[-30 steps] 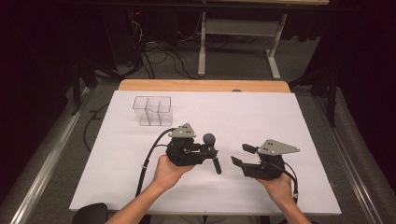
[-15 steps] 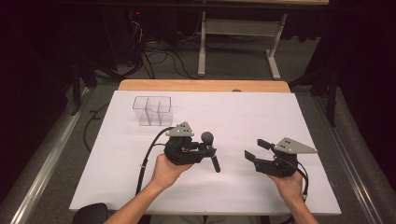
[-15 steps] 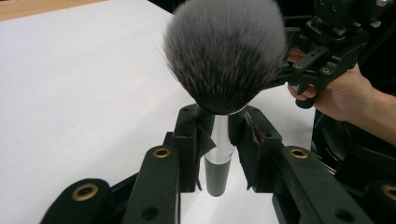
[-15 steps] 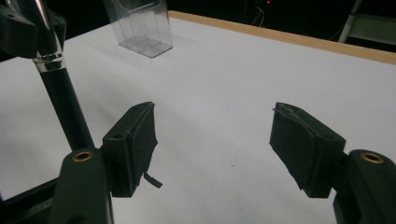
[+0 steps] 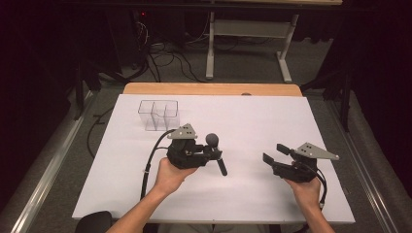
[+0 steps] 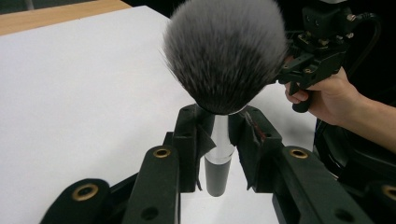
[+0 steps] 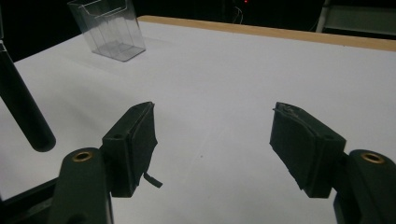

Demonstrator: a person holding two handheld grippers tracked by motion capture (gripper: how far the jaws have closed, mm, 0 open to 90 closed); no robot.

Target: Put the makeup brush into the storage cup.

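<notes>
Grey-tipped bristles of a makeup brush (image 6: 225, 53) fan out close to the lens in the left gripper view, and the left gripper (image 6: 218, 140) is clenched on the silver collar just under the bristle head, with the black handle hanging down past the pads. In the high view the same brush (image 5: 216, 154) sits in the left gripper (image 5: 206, 154) near the middle of the white table (image 5: 252, 121), bristle end pointing away from the person, handle slanting toward them. Over the last second the right gripper (image 5: 276, 155) has drawn off toward the table's right side, so it now lies well apart from the brush where earlier it was just beside it; the left hand and brush have barely moved. As a judgement, this looks like a finished handover, leaving the left hand free to carry the brush alone, perhaps to the clear plastic organizer (image 5: 159, 114) standing at the far left of the table. The right gripper view shows its own jaws spread wide with nothing between them, a detail too small to read from above, plus the handle tip of the brush (image 7: 21, 107) at its left edge and the organizer (image 7: 108, 30) beyond. The left gripper view adds the person's right hand (image 6: 322, 91) behind the bristles.
</notes>
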